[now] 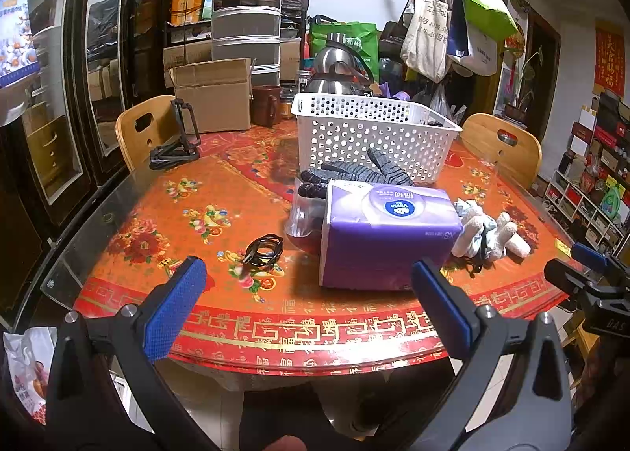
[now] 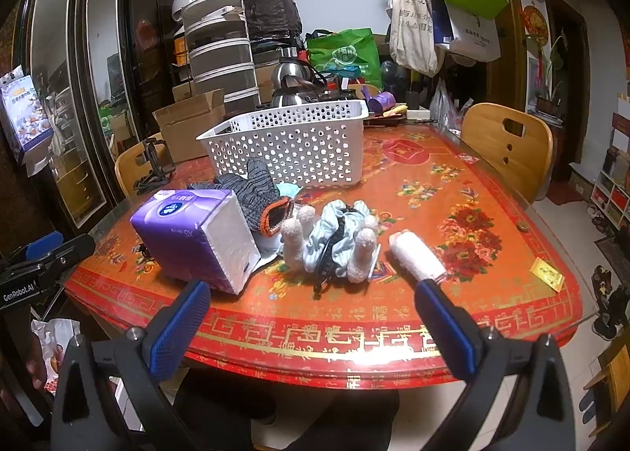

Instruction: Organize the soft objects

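Note:
A purple tissue pack (image 1: 388,232) (image 2: 197,236) lies on the red table. Grey striped gloves (image 1: 366,171) (image 2: 252,191) lie behind it, in front of a white perforated basket (image 1: 370,132) (image 2: 291,143). White socks with a light blue cloth (image 1: 484,232) (image 2: 338,238) lie to the right, one rolled sock (image 2: 417,256) apart. My left gripper (image 1: 309,293) is open and empty at the table's front edge, just short of the tissue pack. My right gripper (image 2: 313,313) is open and empty, in front of the socks.
A coiled black cable (image 1: 264,250) lies left of the tissue pack. A black stand (image 1: 175,143), cardboard box (image 1: 214,92), brown mug (image 1: 265,104) and kettle (image 1: 336,69) stand at the back. Wooden chairs (image 1: 502,143) (image 1: 143,128) flank the table. A glass sheet (image 1: 98,222) covers it.

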